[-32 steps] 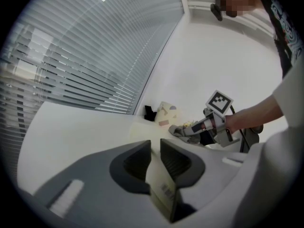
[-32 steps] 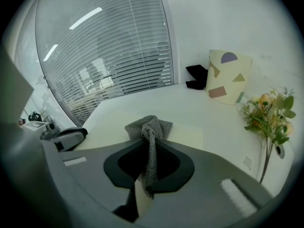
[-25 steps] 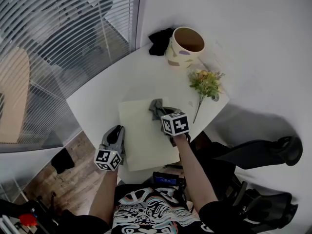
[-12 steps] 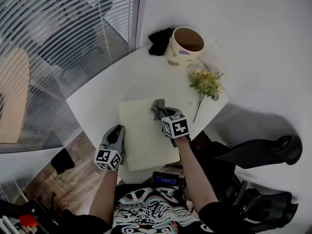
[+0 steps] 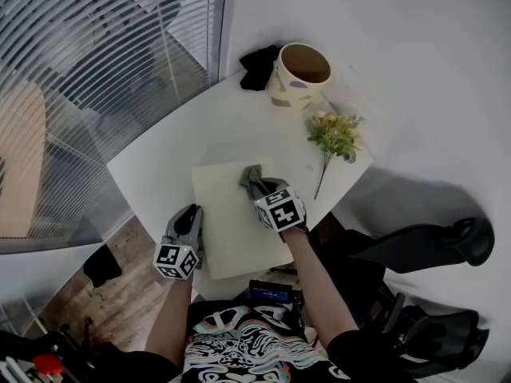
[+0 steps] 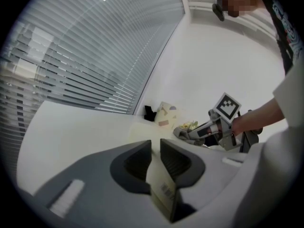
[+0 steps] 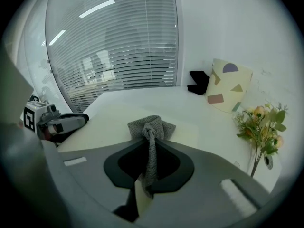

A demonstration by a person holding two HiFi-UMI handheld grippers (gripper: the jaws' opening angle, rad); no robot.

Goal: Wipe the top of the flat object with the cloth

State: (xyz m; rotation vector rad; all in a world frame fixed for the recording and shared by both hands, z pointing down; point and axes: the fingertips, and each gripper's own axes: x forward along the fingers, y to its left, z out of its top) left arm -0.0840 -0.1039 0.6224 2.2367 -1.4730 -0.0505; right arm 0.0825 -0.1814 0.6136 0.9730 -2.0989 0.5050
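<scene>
Right claw [image 7: 151,148]: closed on the grey cloth [image 7: 152,125]. A fold of it is pinched between the two jaws, and the rest is bunched just ahead of the jaw tips.
Cloth position: the bunched part is laid against the top of the flat object [image 5: 231,226], near its far right corner as seen in the head view.
Flat object: a pale cream rectangular panel, laid flat on the white worktop [image 5: 172,154], close to the edge nearest the person.
Left claw [image 6: 156,146]: closed on the thin edge of the flat object, which is seen clamped between the jaws. In the head view the claw is placed at the panel's left side, toward the near corner.
Claws, relation: kept apart, with most of the panel's width between them. Each is seen from the other's camera.
Pot [image 5: 297,76]: a cream pot with coloured shapes on its side, stood upright with an open mouth at the far end of the worktop, well apart from the panel.
Flowers [image 5: 334,132]: a small bunch laid on the worktop to the right of the panel, nearer the person than the pot, with the stem pointed toward the person.
Black item [image 5: 259,65]: set just beside the pot at the far corner. What it is cannot be told.
Blinds [image 5: 88,62]: horizontal slats seen behind glass along the left side.
</scene>
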